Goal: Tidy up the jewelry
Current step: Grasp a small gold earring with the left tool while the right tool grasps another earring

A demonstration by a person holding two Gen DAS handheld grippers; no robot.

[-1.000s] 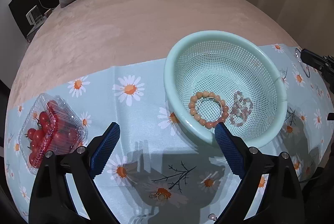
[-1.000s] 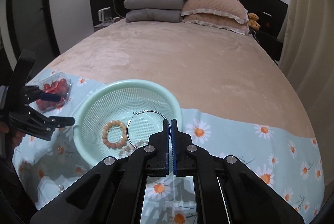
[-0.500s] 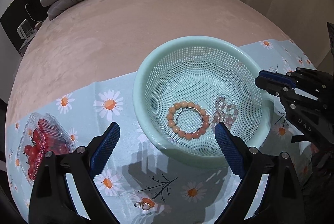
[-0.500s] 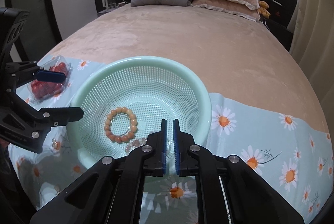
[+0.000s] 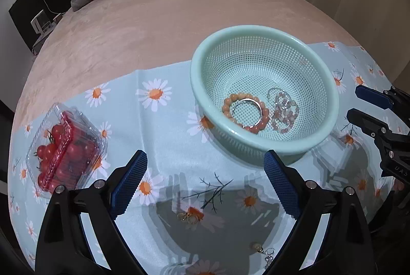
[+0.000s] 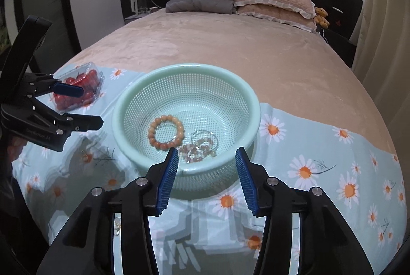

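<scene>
I see both jaws wide open, empty: right gripper (image 6: 207, 179) bottom centre at basket (image 6: 248, 105), left gripper (image 5: 205, 185) lower centre.

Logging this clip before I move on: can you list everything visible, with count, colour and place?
Basket: one, mint green, on the cloth.
Bead bracelet: one, orange, in basket.
Pale bead bracelet: one, pinkish, beside it.
Hoop: one, silver, on the orange bracelet.
Small jewelry: a few pieces, gold, on cloth.
Tomato box: one, clear, red fruit.
Cloth: one, blue daisy print, on bed.
Pillows: four, grey and pink.
Left gripper: open.
Right gripper: open.
</scene>
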